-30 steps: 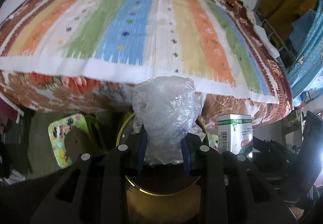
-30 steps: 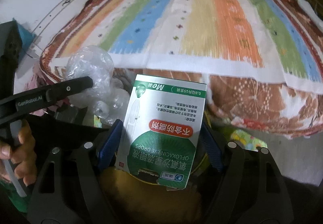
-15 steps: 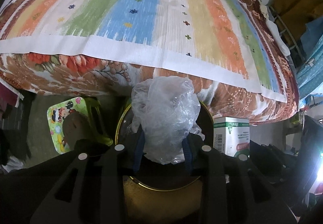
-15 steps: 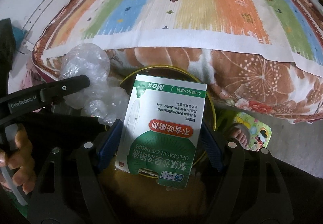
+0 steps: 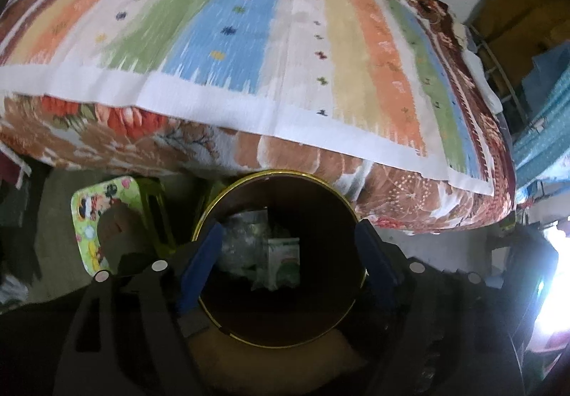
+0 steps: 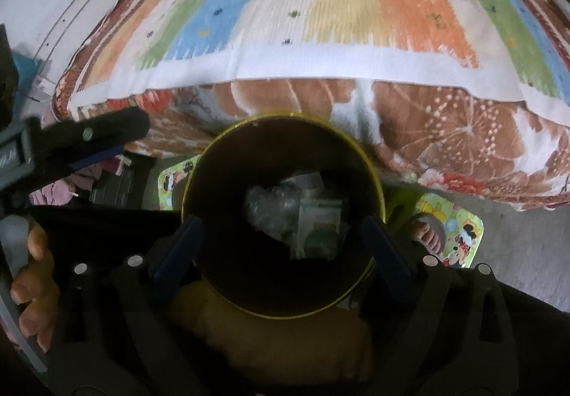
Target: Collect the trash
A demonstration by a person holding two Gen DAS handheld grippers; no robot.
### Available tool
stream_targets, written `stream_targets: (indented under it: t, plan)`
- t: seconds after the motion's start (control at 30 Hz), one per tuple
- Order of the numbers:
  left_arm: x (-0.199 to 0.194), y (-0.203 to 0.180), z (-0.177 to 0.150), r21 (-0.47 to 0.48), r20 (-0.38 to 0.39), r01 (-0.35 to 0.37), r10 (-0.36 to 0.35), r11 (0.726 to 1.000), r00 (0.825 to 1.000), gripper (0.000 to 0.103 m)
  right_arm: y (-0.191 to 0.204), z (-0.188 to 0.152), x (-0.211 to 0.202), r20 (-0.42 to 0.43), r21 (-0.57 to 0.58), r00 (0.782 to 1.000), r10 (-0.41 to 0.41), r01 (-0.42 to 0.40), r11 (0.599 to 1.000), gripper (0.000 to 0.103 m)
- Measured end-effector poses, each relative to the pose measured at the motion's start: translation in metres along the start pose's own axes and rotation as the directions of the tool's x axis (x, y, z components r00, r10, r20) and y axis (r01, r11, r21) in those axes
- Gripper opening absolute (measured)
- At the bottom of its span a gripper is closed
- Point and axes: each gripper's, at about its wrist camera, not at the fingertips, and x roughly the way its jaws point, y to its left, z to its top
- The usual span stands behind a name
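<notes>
A round dark bin with a yellow rim [image 5: 228,198] [image 6: 377,189] stands on the floor by the bed. Inside it lie a crumpled clear plastic bag [image 5: 242,235] [image 6: 272,209] and a green-and-white eye-drops box [image 5: 283,262] [image 6: 319,228]. My left gripper [image 5: 290,253] is open and empty above the bin mouth, blue pads spread wide. My right gripper [image 6: 283,246] is also open and empty above the bin. The left gripper's finger [image 6: 103,135] shows at the left of the right wrist view.
A bed with a striped cover [image 5: 270,39] [image 6: 338,11] over a floral quilt fills the far side. A green cartoon stool [image 5: 96,217] [image 6: 456,228] stands beside the bin. A bare foot [image 6: 427,232] rests on it. Cluttered shelves [image 5: 527,57] are at the right.
Both grippers opened. The plastic bag fell from the left gripper and the eye-drops box from the right into the bin.
</notes>
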Motion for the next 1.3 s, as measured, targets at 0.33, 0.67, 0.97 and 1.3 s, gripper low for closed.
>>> stream_targets:
  t: [0.33,0.67,0.97,1.3]
  plan:
    - [-0.037,-0.013,-0.01,0.135,0.118,-0.016,0.0,0.991,0.993,0.091,-0.003,-0.006,-0.033,0.106,-0.036,0.994,-0.021,0.025,0.999,0.091]
    - [-0.072,-0.014,-0.028,0.202,0.17,0.021,-0.056,0.979,0.984,0.097,0.004,-0.019,-0.076,0.213,-0.086,0.977,-0.007,0.025,0.996,0.094]
    - [-0.082,0.002,-0.07,0.245,0.2,0.012,-0.063,0.969,0.978,0.097,-0.009,-0.055,-0.101,0.293,-0.127,0.956,0.029,0.009,0.992,0.094]
    - [-0.09,0.01,-0.1,0.274,0.257,-0.017,-0.056,0.962,0.965,0.097,-0.004,-0.09,-0.112,0.34,-0.185,0.937,0.076,-0.013,0.983,0.094]
